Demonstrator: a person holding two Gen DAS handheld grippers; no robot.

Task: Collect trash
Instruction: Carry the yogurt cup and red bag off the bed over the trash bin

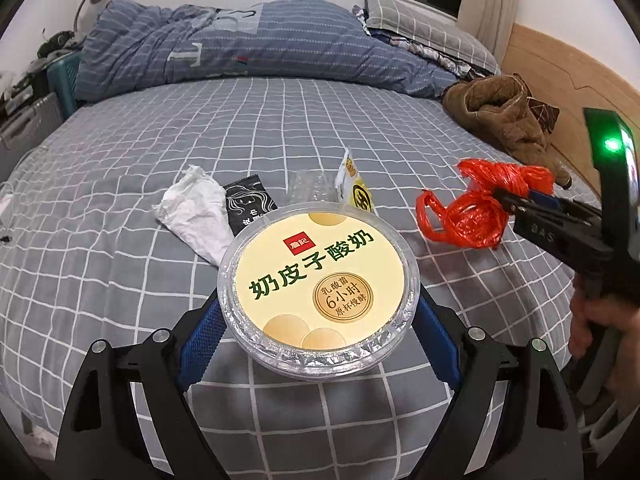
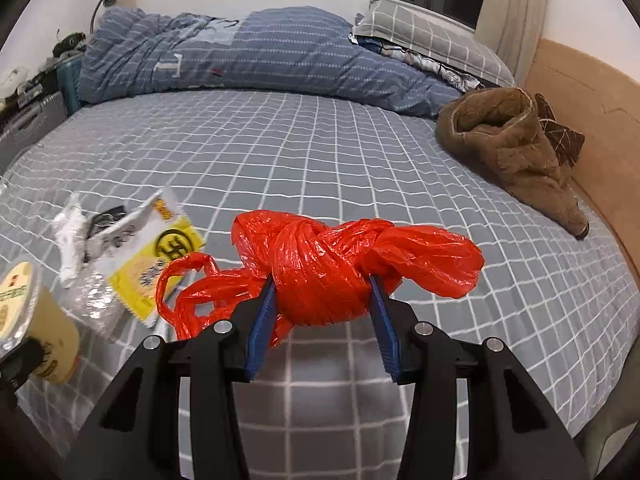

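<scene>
Yoghurt tub (image 1: pixel 319 285) clamped in my left gripper (image 1: pixel 318 316); knotted red bag (image 2: pixel 328 272) pinched in my right gripper (image 2: pixel 322 292), both lifted over the bed (image 1: pixel 120 184)

Risks, largest first: tub, slick-walled and held only at its rim, may slide from the pads if I tilt; bag is still knotted, so nothing goes in until undone; yellow wrapper (image 1: pixel 354 188), tissue (image 1: pixel 196 212), black sachet (image 1: pixel 250 204), clear plastic (image 1: pixel 310 186) lie loose on the sheet, light enough to scatter
</scene>
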